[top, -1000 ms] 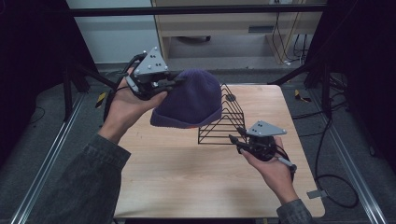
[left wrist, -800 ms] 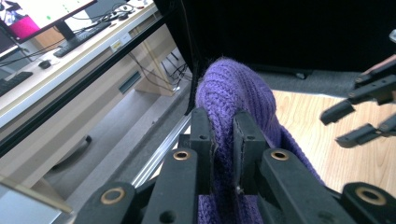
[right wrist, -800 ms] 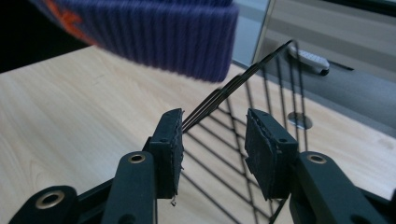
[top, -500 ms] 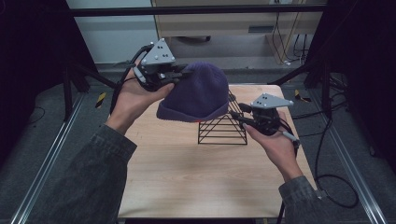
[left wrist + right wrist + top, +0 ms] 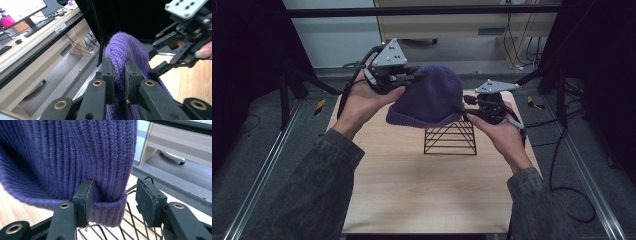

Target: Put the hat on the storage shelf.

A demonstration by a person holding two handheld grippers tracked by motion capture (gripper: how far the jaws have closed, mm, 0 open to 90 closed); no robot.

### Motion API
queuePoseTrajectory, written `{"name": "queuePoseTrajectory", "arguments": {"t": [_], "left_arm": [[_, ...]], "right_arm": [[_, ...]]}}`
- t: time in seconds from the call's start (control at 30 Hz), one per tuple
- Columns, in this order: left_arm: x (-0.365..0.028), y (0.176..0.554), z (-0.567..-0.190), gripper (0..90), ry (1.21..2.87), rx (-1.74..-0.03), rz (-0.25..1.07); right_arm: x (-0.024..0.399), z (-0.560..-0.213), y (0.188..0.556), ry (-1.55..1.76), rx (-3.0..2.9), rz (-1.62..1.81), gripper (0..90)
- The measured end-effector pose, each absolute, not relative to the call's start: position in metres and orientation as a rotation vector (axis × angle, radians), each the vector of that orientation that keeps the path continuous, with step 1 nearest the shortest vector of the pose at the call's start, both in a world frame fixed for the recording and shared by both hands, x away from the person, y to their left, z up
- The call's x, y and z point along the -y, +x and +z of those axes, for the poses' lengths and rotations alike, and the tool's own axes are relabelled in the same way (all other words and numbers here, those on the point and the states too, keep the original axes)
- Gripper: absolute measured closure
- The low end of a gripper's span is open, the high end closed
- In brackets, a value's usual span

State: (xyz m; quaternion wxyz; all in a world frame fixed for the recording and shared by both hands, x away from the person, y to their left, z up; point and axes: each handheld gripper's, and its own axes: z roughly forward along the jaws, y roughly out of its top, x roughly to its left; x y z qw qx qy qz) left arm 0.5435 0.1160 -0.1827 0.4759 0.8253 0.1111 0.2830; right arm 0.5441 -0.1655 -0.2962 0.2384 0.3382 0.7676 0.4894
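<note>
A purple knitted beanie (image 5: 429,97) hangs in the air over a black wire pyramid rack (image 5: 451,137). My left gripper (image 5: 414,77) is shut on a fold near the hat's crown (image 5: 125,47), its pads pinching the knit (image 5: 119,66). My right gripper (image 5: 462,111) is at the hat's right lower rim and its jaws have just been opening. In the right gripper view the cuffed rim (image 5: 110,207) sits between the jaws (image 5: 115,192), against the left pad (image 5: 86,200) and apart from the right pad. The right gripper (image 5: 180,45) also shows in the left gripper view, beside the hat.
The rack stands on a light wooden table (image 5: 412,190), with its wires (image 5: 135,220) just under the hat's rim. Dark frame posts and cables surround the table, and a beige cabinet (image 5: 452,20) stands behind it.
Both hands have moved: the left gripper carried the hat to the right, over the rack. The right gripper rose from beside the rack to the hat's rim.
</note>
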Motion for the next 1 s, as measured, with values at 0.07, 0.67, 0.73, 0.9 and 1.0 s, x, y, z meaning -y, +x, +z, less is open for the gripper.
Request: {"name": "queuePoseTrajectory", "arguments": {"t": [0.07, 0.67, 0.73, 0.9, 1.0], "left_arm": [[-0.115, 0.545, -0.183, 80.8, 2.013, -0.267, 0.687], [-0.080, 0.581, -0.204, 80.5, 2.001, -0.335, 0.714], [-0.078, 0.584, -0.207, 80.5, 2.006, -0.342, 0.714], [-0.074, 0.593, -0.215, 80.5, 2.014, -0.358, 0.716], [-0.072, 0.598, -0.220, 80.5, 2.004, -0.377, 0.701]], "right_arm": [[0.165, -0.296, 0.548, 0.923, -2.109, 1.346, 56.3], [0.194, -0.298, 0.561, 0.971, -2.056, 1.235, 77.5], [0.197, -0.300, 0.562, 0.978, -2.054, 1.230, 77.6], [0.202, -0.307, 0.563, 0.987, -2.056, 1.201, 77.9], [0.203, -0.308, 0.565, 0.994, -2.055, 1.192, 78.5]]}}
